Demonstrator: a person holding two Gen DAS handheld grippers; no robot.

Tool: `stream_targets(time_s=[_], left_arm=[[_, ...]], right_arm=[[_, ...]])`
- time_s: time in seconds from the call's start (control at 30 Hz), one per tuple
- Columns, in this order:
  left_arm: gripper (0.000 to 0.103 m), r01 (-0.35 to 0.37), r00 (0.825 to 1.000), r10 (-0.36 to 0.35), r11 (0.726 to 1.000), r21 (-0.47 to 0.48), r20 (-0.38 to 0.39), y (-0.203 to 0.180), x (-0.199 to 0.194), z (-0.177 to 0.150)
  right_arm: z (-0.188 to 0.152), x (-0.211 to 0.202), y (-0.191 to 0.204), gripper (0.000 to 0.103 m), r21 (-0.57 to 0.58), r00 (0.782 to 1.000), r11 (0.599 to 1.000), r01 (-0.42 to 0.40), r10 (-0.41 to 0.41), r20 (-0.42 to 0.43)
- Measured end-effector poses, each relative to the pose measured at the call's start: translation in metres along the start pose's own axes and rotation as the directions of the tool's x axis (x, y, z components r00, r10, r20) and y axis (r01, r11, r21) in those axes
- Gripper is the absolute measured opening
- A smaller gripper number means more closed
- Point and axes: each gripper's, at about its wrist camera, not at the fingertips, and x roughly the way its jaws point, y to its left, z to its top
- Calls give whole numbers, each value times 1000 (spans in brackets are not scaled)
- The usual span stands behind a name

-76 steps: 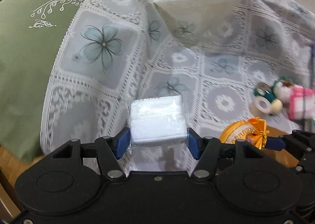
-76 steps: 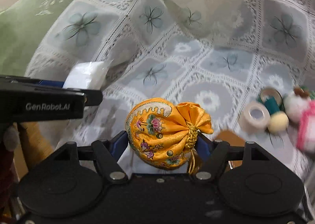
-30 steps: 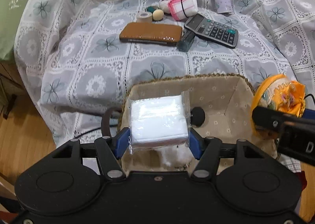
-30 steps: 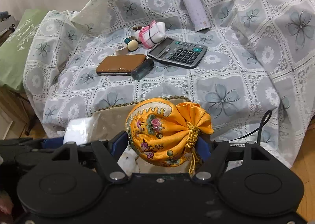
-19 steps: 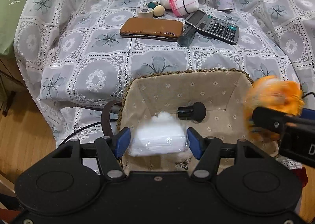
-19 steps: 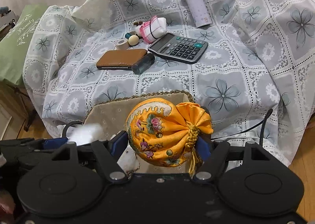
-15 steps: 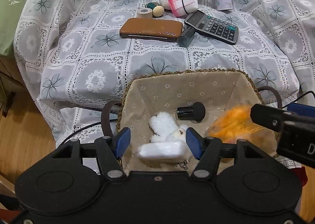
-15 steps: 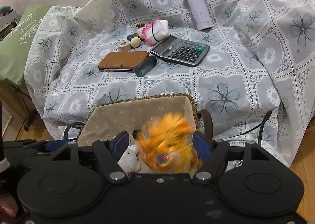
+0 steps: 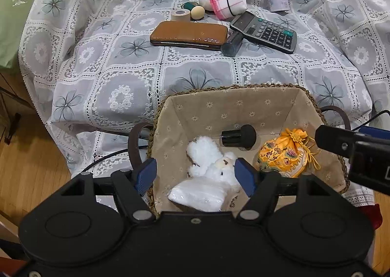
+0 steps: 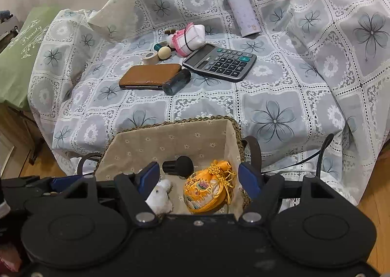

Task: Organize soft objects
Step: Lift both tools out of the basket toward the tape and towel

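**Both drops landed: tissue pack and pouch were down in the basket.**
The left gripper point(image 9: 196, 176) had just been opening its jaws, which stood apart and empty with the white tissue pack point(image 9: 198, 195) lying loose below them at lower centre, against the plush toy point(image 9: 209, 158). The right gripper point(image 10: 198, 179) hung with jaws spread and bare too; half a second earlier its orange pouch point(image 10: 208, 190) was mid-fall, and now it rested by the basket's point(image 10: 170, 140) right wall. Up the frame, the pink-trimmed cloth bundle point(image 9: 228, 3) waited on the bedspread point(image 9: 121, 62), likely next.
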Motion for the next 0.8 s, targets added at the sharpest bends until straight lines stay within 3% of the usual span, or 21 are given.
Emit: stream_targets(time_s=[0.7,0.8], left_arm=[[68,-7,1000,7,1000,-10,4,2,-2,-1],[78,-9,1000,9,1000,-12,6,3,-3,-1]], right_arm=[[-2,0,1,72,4,1000,1000,8,-8,-1],[-2,0,0,74,3,1000,1000,10,-10,0]])
